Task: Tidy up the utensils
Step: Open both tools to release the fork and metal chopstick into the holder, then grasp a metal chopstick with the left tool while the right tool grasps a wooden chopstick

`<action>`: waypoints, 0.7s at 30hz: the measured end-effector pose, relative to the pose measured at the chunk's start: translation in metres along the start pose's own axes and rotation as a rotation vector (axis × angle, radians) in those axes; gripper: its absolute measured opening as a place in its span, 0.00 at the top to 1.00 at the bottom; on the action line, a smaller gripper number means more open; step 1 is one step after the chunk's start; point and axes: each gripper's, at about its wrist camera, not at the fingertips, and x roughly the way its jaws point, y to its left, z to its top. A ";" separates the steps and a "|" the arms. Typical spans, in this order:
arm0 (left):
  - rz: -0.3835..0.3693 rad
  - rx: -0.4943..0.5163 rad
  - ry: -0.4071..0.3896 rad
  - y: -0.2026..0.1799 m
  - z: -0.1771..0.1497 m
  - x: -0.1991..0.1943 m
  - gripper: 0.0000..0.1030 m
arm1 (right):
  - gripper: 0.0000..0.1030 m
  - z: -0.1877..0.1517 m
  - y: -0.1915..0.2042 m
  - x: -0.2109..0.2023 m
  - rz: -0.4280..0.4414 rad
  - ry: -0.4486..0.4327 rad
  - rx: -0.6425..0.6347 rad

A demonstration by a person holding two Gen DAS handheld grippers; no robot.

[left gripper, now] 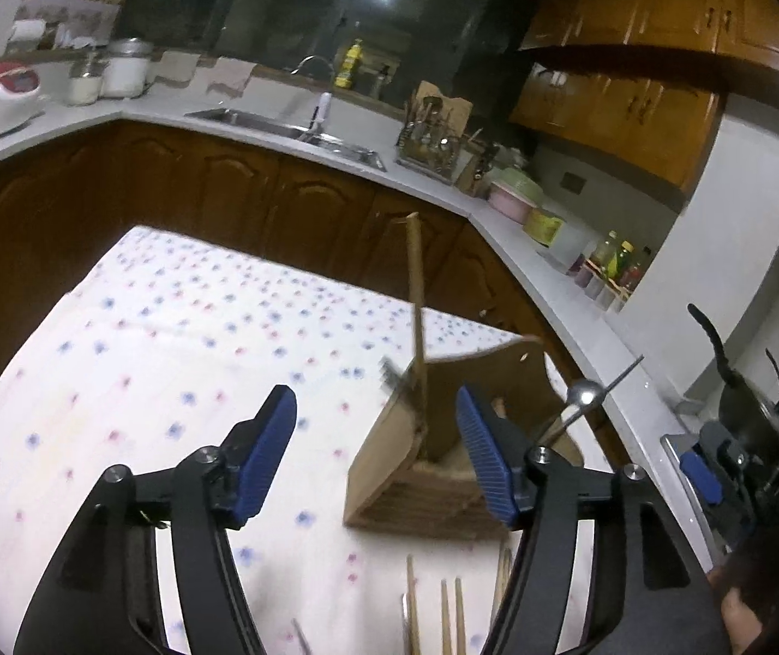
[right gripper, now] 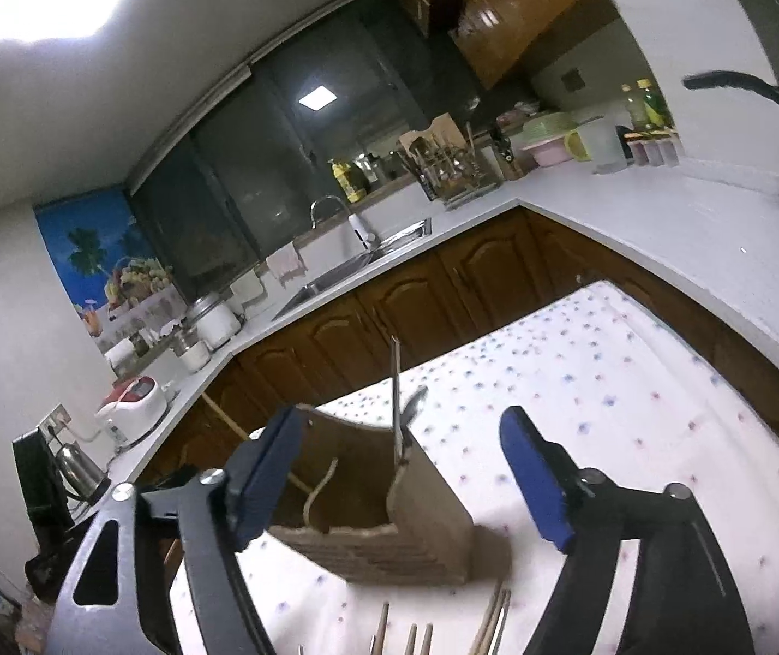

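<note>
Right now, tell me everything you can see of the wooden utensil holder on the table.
The wooden utensil holder is a brown box, open on top, with a taller shaped back panel and a ribbed front. It stands upright on the dotted tablecloth. A long wooden handle and metal utensils stick up out of it. Loose chopsticks lie in front. Neither gripper touches it.

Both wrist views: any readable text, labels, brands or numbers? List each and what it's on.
None can be read.
Poster on the wall: palm and fruit picture, no legible words.
Yellow bottle by the sink: label too blurred.
Bottles on the counter: labels too small.
Right gripper body, at the left view's edge: pale marks, too blurred and cut off to read.
Rice cooker: panel unreadable.
</note>
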 end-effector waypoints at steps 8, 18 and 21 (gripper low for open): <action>0.045 -0.078 0.055 0.034 -0.044 -0.025 0.37 | 0.20 -0.039 -0.013 -0.027 -0.020 0.061 0.041; 0.086 -0.130 0.142 0.062 -0.096 -0.038 0.37 | 0.20 -0.089 -0.023 -0.048 -0.056 0.148 0.052; 0.094 -0.131 0.165 0.065 -0.109 -0.039 0.37 | 0.20 -0.100 -0.024 -0.052 -0.066 0.164 0.046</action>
